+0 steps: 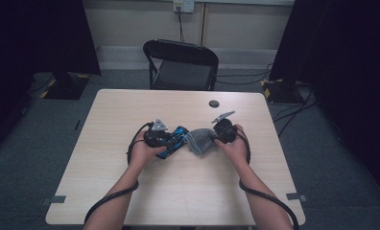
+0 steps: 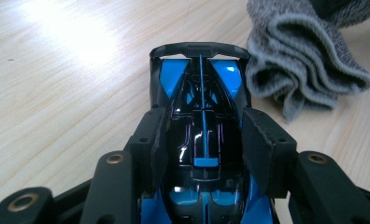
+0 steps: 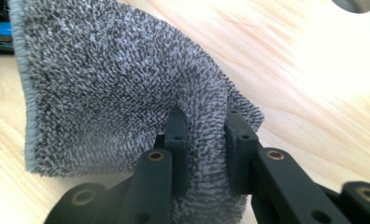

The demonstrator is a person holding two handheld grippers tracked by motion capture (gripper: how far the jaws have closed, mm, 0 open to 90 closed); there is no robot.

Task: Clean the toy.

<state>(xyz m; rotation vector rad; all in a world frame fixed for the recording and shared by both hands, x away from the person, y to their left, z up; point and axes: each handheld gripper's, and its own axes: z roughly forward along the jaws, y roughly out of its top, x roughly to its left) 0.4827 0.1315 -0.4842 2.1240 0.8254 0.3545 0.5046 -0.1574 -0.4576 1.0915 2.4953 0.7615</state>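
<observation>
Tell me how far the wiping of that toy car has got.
Done: the left gripper is clamped on the blue-and-black toy car, and the right gripper pinches the grey cloth. In hand: the cloth lies bunched by the car's end on the table. Left: the wiping itself, as far as I can tell.

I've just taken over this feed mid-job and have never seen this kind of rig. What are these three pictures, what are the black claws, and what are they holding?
No robot here: a person at a wooden table holds a hand-operated two-jaw gripper in each hand. The high view looks down from above the person's side, forearms coming in from the bottom. The other two views come from cameras riding on each gripper, looking along its black jaws.

The left gripper is shut on a black and blue toy car, jaws pressed against its sides. The right gripper is shut on a fold of grey cloth. In the high view, car and cloth sit side by side at mid-table. A small dark round object lies farther back; a black folding chair stands beyond.
</observation>
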